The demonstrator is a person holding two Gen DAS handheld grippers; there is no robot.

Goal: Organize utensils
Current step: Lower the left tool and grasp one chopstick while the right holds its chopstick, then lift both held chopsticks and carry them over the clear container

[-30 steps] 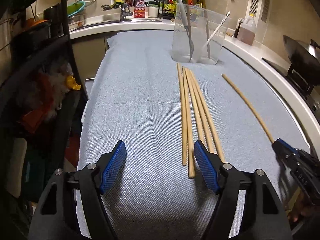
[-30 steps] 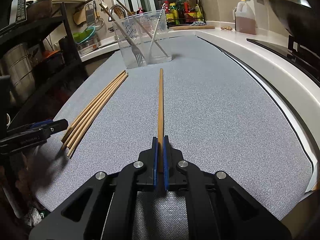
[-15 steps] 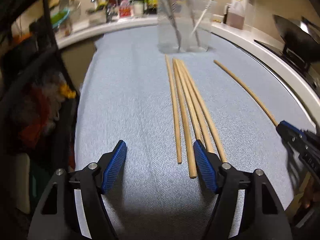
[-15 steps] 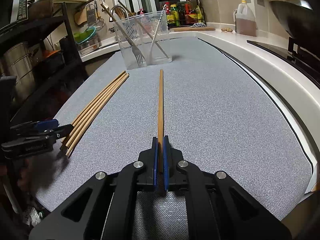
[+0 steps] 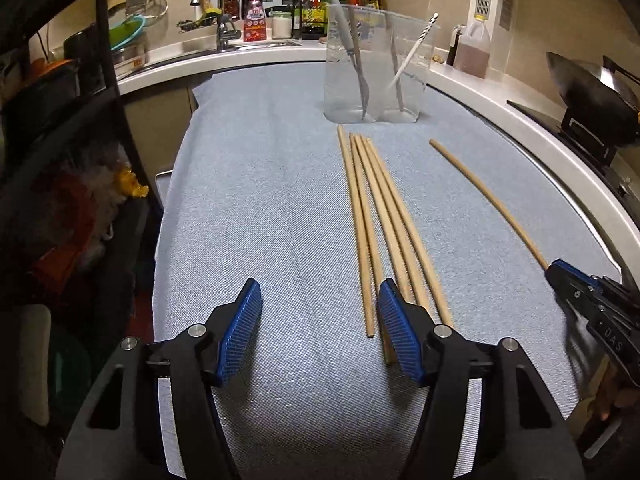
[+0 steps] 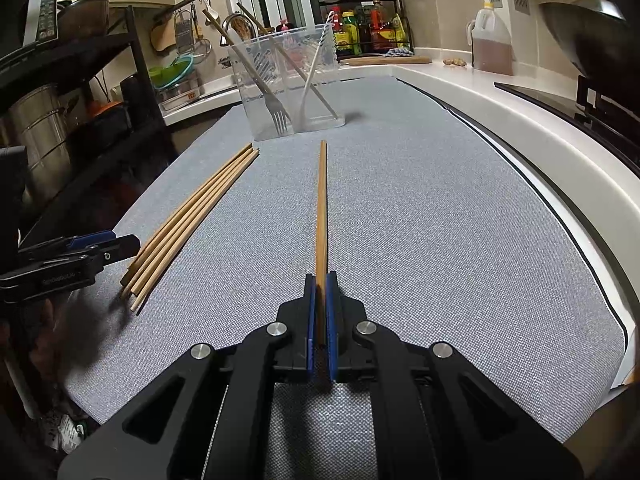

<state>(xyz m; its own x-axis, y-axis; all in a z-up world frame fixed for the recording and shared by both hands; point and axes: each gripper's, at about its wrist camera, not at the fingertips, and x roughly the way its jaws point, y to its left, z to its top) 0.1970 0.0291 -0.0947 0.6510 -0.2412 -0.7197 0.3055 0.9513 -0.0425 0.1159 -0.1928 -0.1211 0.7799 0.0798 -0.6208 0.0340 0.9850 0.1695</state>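
Several wooden chopsticks (image 5: 380,216) lie in a bundle on the grey cloth (image 5: 260,200), pointing at a clear plastic container (image 5: 376,72) that holds a fork (image 6: 276,108) and other utensils. My left gripper (image 5: 320,292) hovers open over the bundle's near ends. The leftmost stick's end lies between its blue pads, close to the right one, untouched. My right gripper (image 6: 319,280) is shut on the near end of a single chopstick (image 6: 321,208) that rests on the cloth, right of the bundle (image 6: 192,216). The left gripper (image 6: 100,252) shows at the left edge there.
A white counter edge (image 6: 540,152) curves along the right, with a wok (image 5: 592,88) and stove beyond. A dark shelf rack (image 5: 80,120) stands left of the cloth. Sink, bottles and a jug (image 6: 490,40) sit behind the container.
My left gripper's fingers have come a little closer together and edged toward the bundle's near ends. The right gripper and its chopstick have not moved.
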